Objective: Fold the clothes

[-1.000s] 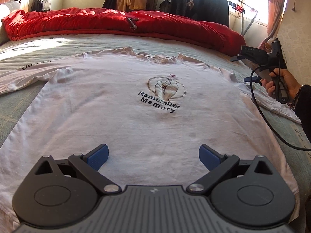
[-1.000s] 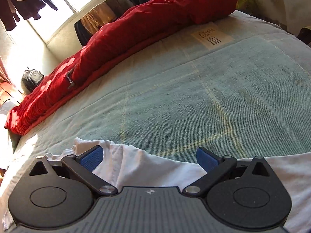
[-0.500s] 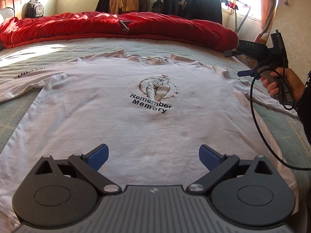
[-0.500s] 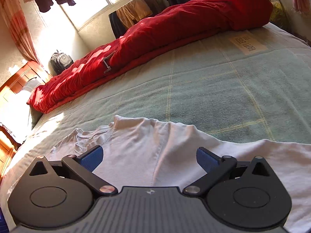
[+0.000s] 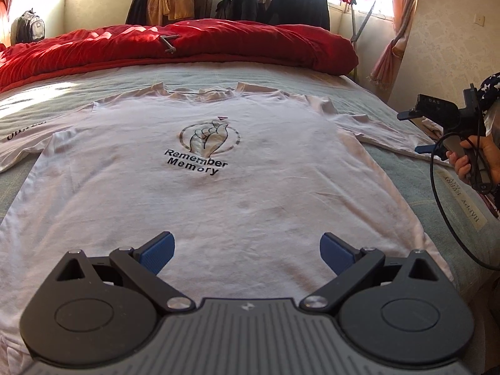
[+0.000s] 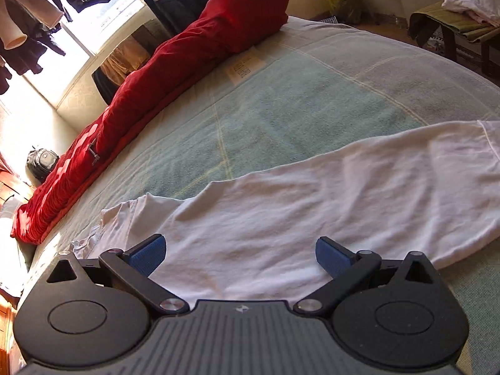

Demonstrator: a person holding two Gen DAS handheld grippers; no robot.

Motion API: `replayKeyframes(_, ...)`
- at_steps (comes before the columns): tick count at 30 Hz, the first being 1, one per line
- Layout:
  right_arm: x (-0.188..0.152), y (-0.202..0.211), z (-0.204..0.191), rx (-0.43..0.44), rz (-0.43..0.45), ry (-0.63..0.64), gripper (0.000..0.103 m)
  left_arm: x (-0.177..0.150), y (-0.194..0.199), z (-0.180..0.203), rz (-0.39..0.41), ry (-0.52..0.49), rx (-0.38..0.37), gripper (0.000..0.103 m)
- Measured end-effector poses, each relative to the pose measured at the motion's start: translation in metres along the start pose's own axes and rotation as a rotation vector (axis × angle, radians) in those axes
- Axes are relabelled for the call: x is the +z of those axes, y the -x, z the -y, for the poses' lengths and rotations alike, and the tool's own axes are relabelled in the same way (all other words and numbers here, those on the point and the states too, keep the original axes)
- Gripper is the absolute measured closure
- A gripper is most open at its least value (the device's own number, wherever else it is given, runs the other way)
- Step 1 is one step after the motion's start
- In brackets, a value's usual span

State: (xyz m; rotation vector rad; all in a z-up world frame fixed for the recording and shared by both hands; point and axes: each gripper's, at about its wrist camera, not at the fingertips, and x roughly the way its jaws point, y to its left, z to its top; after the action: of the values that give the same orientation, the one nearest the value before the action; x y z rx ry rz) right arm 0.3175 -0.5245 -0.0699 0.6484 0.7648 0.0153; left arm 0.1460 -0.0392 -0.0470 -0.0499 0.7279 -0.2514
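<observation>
1 white T-shirt point(image 5: 218, 187) lies front-up and nearly flat across the middle of the bed point(image 5: 437, 193), its collar toward the far edge and its hem at the near edge, the printed words "Remember Memory" facing up. Both sleeves are spread out sideways, the right sleeve point(image 6: 359, 193) reaching toward the bed's right edge, lightly wrinkled near the shoulder.

The left claw point(image 5: 247, 250) hovers above the hem near the shirt's centre line, its 2 blue pads wide apart and gripping nothing. The right claw point(image 6: 240, 254), held in the person's hand point(image 5: 475, 159) by the bed's right edge, also stands spread and empty, aimed over the right sleeve and shoulder.

No fold looks started. The step in hand appears to be the first lengthwise fold, bringing the right sleeve and side panel in over the print. To do it well, the right claw should probably pinch the shoulder seam and the left claw the hem on the same side, lifting both together so the crease runs straight from collar to hem. Thin cotton may drag or bunch on the textured green cover, so a clean lift rather than a slide seems wiser.

A red duvet point(image 5: 187, 47) is heaped along the far edge, well apart from the shirt.
</observation>
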Motion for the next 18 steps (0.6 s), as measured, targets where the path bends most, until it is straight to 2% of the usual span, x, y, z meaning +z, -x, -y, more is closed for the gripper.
replayKeyframes(3,-0.011,0.015,0.022,0.053,0.046,-0.065,0.0,0.001,0.003,-0.002,0.0,0.006,0.015,0.004)
replayKeyframes(6,-0.013,0.036,0.035,0.059,0.075,-0.111,0.0,0.001,0.004,-0.004,0.001,0.013,0.02,0.004)
replayKeyframes(13,-0.001,0.057,0.034,0.002,0.141,-0.065,0.0,0.0,0.001,0.004,-0.005,-0.003,0.007,0.004)
replayKeyframes(15,0.006,0.053,0.027,-0.016,0.153,-0.035,0.0,0.001,0.001,0.007,-0.005,-0.015,0.005,0.004)
replayKeyframes(18,0.017,0.033,0.014,-0.096,0.138,0.037,0.0,0.001,0.002,0.009,-0.005,-0.027,0.014,0.004)
